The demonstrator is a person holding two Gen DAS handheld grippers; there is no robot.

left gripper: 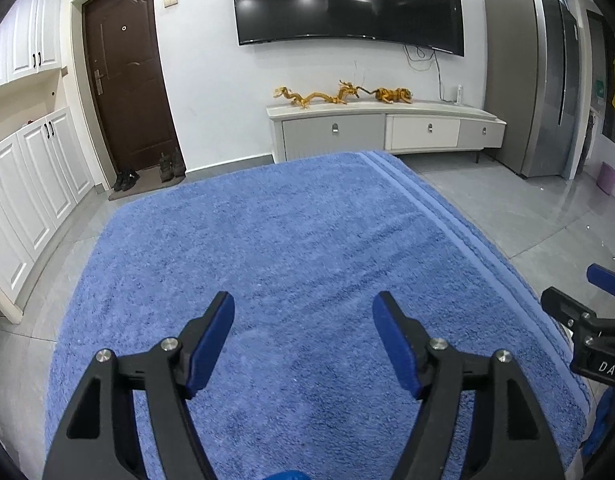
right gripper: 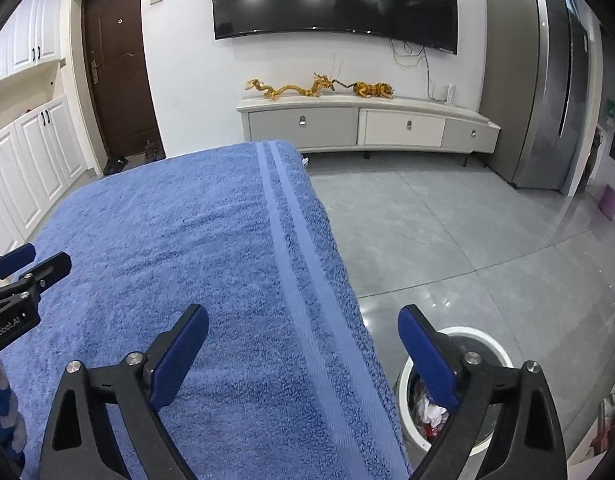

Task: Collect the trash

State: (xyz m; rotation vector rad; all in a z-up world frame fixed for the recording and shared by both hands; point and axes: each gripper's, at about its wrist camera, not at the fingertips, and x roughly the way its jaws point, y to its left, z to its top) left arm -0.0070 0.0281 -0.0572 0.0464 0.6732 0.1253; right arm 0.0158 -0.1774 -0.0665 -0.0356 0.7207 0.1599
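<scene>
Left tongs (left gripper: 303, 308), right tongs (right gripper: 303, 322) agape, empty

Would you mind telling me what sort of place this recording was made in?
Most likely a home living room: a wall-mounted television above a low media cabinet, a brown entry door with shoes beside it, and a towel-covered table in front.

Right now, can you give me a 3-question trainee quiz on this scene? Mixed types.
1. True or false: the left gripper is shut on a piece of trash.
2. Multiple choice: the trash bin stands (A) on the blue towel, (B) on the floor off the towel's right edge, (C) on the TV cabinet.
3. Fill in: the bin's rim is ____ in colour.

Key: 1 false, both it and the right gripper are open and empty; 2 B; 3 white.
</scene>
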